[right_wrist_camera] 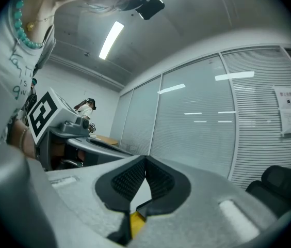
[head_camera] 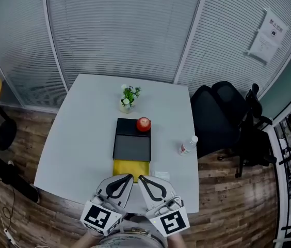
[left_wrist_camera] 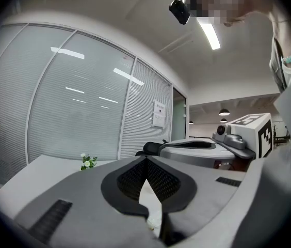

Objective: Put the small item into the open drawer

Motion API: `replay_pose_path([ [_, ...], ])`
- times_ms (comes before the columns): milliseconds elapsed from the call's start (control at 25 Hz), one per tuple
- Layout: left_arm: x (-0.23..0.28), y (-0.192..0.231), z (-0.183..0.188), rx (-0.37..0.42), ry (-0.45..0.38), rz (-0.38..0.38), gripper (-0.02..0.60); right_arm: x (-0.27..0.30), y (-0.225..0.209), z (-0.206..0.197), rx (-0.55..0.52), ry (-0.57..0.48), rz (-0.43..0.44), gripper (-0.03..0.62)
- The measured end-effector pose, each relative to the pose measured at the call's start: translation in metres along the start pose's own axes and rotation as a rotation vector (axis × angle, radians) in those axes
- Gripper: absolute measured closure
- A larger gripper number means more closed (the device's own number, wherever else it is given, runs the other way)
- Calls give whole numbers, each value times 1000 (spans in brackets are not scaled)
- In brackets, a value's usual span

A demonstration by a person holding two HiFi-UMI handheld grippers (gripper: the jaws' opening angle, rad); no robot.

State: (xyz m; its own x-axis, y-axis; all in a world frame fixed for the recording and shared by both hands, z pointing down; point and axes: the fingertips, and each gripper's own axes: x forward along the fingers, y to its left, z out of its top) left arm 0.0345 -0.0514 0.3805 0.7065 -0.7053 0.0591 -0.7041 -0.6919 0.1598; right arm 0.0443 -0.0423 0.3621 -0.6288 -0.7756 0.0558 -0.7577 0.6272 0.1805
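Black box (head_camera: 131, 141) long axis toward plant (head_camera: 129, 97); yellow drawer (head_camera: 131, 168) open at near end

Smooth matt white table (head_camera: 83, 138), wood-grain plank floor (head_camera: 223, 190) — a glossy red ball (head_camera: 143, 124), a matt dark box (head_camera: 131, 148).

A dark box (head_camera: 132, 141) sits mid-table (head_camera: 78, 138). A red item (head_camera: 143, 123) rests on the box's far right corner. A yellow drawer (head_camera: 131, 168) stands open at the box's near side. Beyond the box is a plant (head_camera: 128, 98), and to its right a bottle (head_camera: 188, 145). A chair (head_camera: 223, 118) stands farther right. Nearer than the box, the left gripper (head_camera: 128, 179) and right gripper (head_camera: 144, 180) point at it side by side, their jaws together.
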Motion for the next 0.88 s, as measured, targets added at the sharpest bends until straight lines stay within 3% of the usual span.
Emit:
replay_pose_path([
  [560, -11, 89, -4, -14, 52, -132, 584, 86, 22, -11, -5, 67, -114, 591],
  [880, -13, 105, -10, -2, 64, -227, 584, 102, 27, -21, -14, 119, -183, 591],
])
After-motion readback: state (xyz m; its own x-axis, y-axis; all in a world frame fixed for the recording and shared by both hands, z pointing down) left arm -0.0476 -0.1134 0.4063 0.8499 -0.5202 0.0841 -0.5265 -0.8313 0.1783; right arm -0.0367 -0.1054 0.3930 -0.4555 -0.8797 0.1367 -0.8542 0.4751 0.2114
